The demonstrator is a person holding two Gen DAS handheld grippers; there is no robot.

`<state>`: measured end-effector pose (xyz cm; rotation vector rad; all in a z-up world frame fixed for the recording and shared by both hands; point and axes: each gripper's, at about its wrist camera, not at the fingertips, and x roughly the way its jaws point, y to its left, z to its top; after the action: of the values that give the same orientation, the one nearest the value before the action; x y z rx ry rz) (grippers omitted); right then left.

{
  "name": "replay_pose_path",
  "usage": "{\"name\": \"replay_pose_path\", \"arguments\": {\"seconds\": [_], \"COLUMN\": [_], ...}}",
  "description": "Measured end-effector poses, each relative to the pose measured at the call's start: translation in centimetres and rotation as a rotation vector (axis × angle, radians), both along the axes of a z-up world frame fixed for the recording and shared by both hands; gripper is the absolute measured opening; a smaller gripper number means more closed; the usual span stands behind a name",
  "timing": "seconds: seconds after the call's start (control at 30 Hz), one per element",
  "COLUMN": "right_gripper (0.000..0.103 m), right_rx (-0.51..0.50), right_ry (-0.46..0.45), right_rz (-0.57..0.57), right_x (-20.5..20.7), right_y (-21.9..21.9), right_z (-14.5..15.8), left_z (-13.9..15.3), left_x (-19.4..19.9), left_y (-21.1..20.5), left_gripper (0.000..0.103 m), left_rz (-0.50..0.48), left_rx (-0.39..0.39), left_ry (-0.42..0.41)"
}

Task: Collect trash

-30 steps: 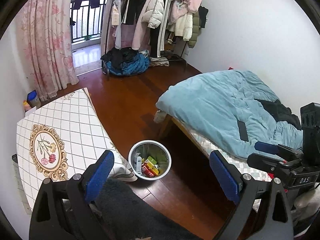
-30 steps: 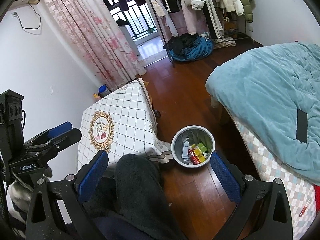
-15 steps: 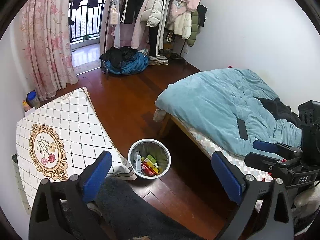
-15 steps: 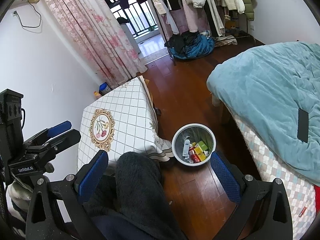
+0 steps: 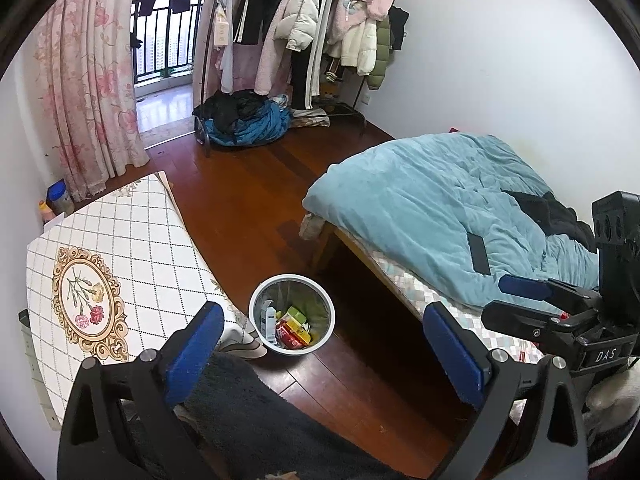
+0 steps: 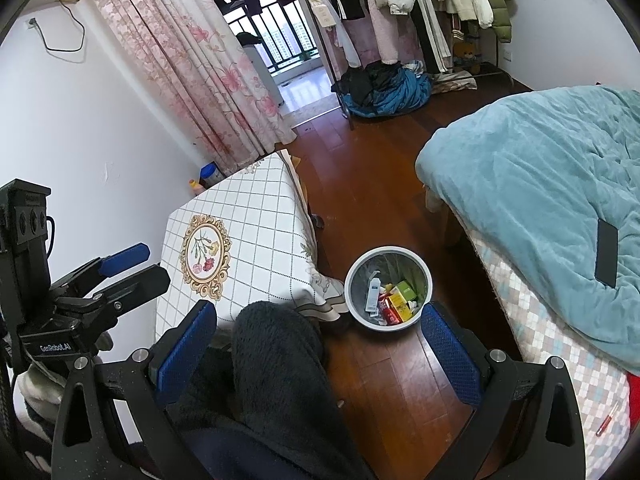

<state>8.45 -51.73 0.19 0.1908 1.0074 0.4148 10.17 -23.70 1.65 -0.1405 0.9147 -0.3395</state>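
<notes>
Both grippers are spread wide with nothing between their blue pads: the left gripper (image 5: pixel 320 352) and the right gripper (image 6: pixel 320 344) are held high above the floor, looking down into the room. Just past the fingers, on the dark wooden floor (image 5: pixel 256 200), stands a round white trash bin (image 5: pixel 291 314), upright, with small cartons inside it, red, yellow and green ones and a white one leaning against the left wall. A dark fuzzy garment (image 6: pixel 276 376) on the person's leg fills the near middle of the right wrist view, between the fingers. To the bin's left, touching or nearly touching its rim, hangs the corner of a checked white tablecloth (image 5: pixel 132 248) with a framed flower print. To the right is a bed under a teal blanket (image 5: pixel 440 208). Far across the room a clothes rack (image 5: pixel 312 28) loaded with coats stands beside a pink floral curtain (image 5: pixel 92 92) and a balcony door.
</notes>
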Motion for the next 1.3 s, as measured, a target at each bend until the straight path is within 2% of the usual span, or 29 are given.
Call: {"name": "replay_pose_path", "arguments": {"seconds": [1.3], "right_gripper": [0.103], "right_rx": [-0.015], "right_ry": [-0.019], "right_rz": [0.017], "right_x": [0.5], "right_y": [-1.5], "right_z": [0.7], "left_z": [0.7], "left_x": [-0.6], "left_y": [0.3], "left_gripper": [0.102], "left_rz": [-0.007], "left_rx": [0.004], "left_ry": [-0.009]}}
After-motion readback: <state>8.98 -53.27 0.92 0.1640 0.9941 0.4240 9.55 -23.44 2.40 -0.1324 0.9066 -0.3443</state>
